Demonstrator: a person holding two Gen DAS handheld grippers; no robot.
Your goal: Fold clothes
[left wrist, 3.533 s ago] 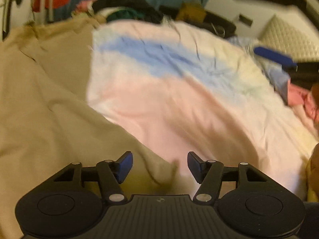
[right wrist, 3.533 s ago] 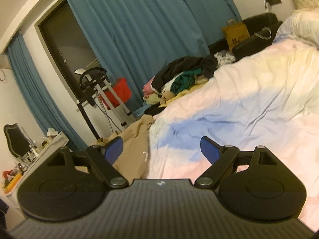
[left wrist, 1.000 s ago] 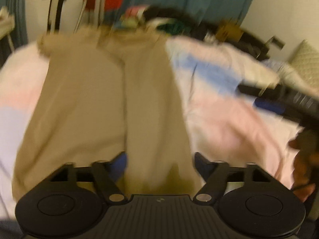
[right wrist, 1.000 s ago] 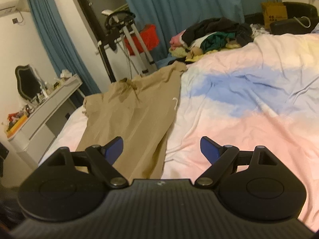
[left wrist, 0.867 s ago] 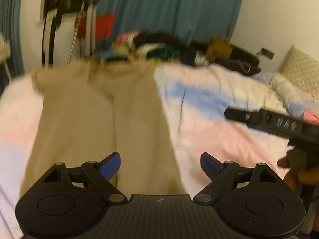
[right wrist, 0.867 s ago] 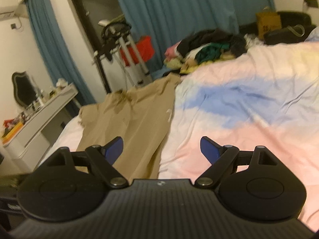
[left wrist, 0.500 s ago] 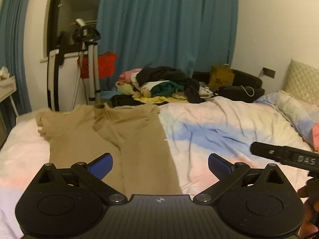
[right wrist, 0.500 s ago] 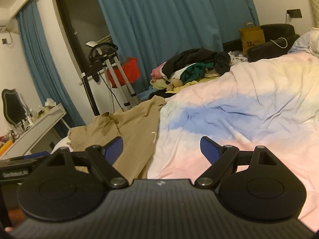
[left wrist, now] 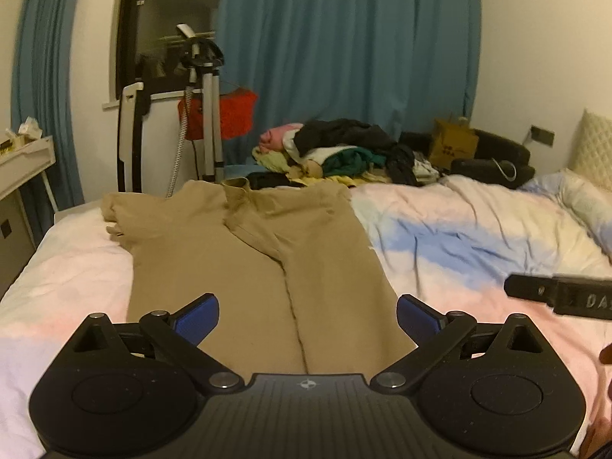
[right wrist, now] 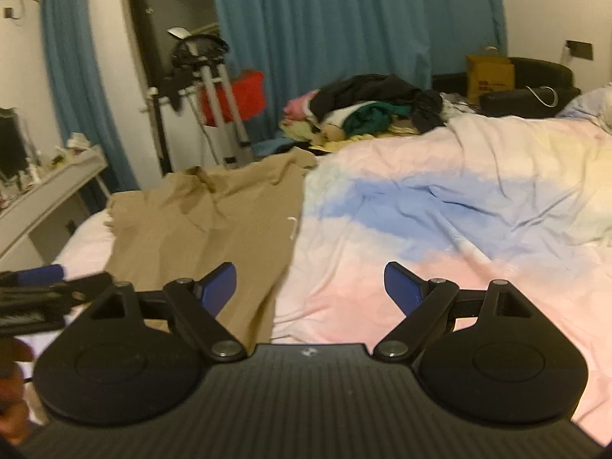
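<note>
My left gripper's (left wrist: 307, 314) fingers have let go of the tan garment (left wrist: 244, 267) and now spread wide above its near hem; it lies flat on the bed (left wrist: 478, 229), ready for its first fold. My right gripper (right wrist: 309, 284) hangs released, garment off its left finger.

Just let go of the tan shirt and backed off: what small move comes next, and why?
Probably lower the left gripper onto the near hem of the tan shirt. It lies spread flat and unfolded on the duvet, and both grippers, the right gripper included, are open and empty above it.
</note>
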